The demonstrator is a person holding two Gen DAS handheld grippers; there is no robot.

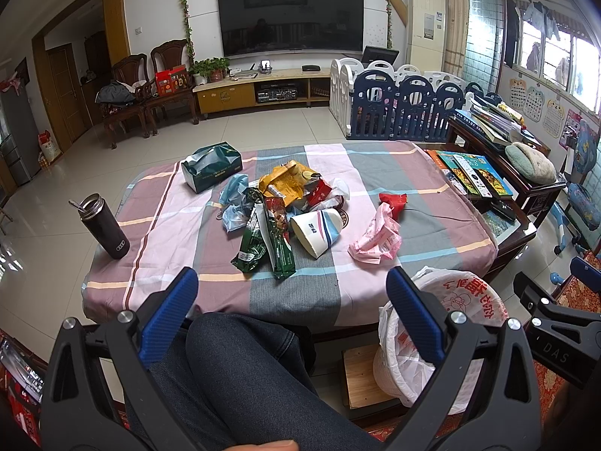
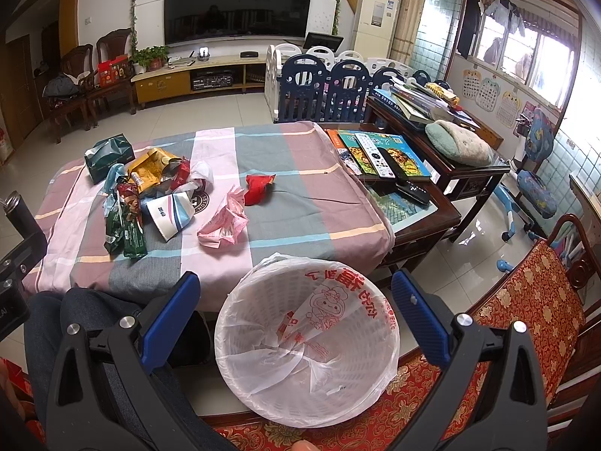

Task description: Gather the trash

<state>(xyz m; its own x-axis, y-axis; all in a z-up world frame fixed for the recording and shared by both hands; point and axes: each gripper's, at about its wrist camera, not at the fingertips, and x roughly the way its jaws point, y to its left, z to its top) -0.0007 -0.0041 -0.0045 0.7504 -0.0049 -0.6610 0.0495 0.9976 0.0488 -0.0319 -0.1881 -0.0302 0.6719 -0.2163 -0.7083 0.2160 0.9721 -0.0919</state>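
Right now both grippers hang back from the worktop (image 1: 300, 300), which is draped in a pink, grey and mauve checked cloth. The left gripper (image 1: 292, 293) has its blue-padded fingers spread wide with nothing between them, poised above a knee in dark denim (image 1: 240, 368). The right gripper (image 2: 295, 295) is likewise wide apart and empty, held over the white plastic wastebasket lined with a thin white bag printed in red (image 2: 233, 323), which stands on the floor just beside the near edge of the worktop.

Trash lies in a loose heap near the middle of the cloth: two dark green snack wrappers (image 1: 263, 240) side by side, a white paper cup with blue and pink stripes (image 1: 315, 231) tipped on its side and touching them, a crumpled yellow foil bag (image 1: 285, 184) behind it, and a pale blue plastic bag (image 1: 234, 203) to the left of the heap. A crumpled pink plastic bag (image 1: 375, 240) sits apart on the right, with a small red wrapper (image 1: 392, 203) just beyond it. A dark green tissue pack (image 1: 212, 165) rests toward the far left corner, and a black metal flask (image 1: 105, 227) stands upright at the left edge.
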